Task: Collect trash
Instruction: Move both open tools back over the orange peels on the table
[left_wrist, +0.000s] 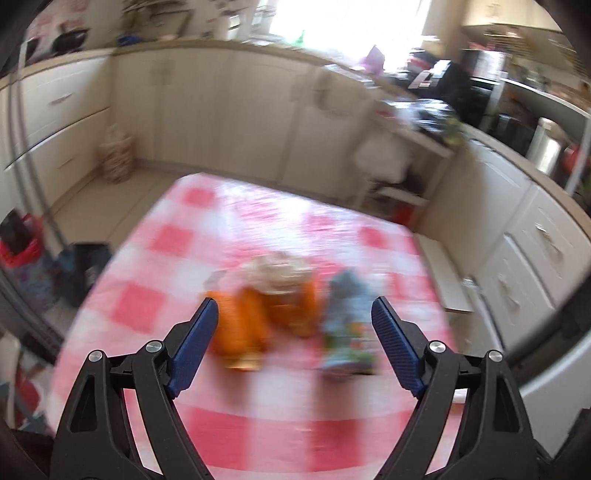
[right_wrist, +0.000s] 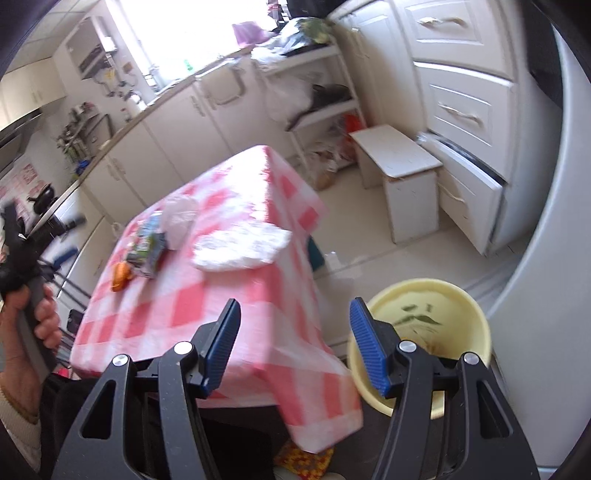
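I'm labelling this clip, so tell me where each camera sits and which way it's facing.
Left wrist: on the left gripper, angled down at orange peels and a carton on the checked tablecloth; its open fingers show.
Right wrist: on the right gripper, over the table's corner and a yellow bucket; a hand shows.
Shared: tablecloth, peels, carton.

A small kitchen: cream cabinets (right_wrist: 173, 122) run under a counter (left_wrist: 229, 45) ahead of the claws, with a bright window (left_wrist: 343, 22) above washing out the view. The floor (right_wrist: 384, 258) is pale tile. A table (left_wrist: 207, 258) in pink-checked cloth stands below the claws; a white stool (right_wrist: 399, 155) sits beyond, beside white drawers (right_wrist: 465, 110).
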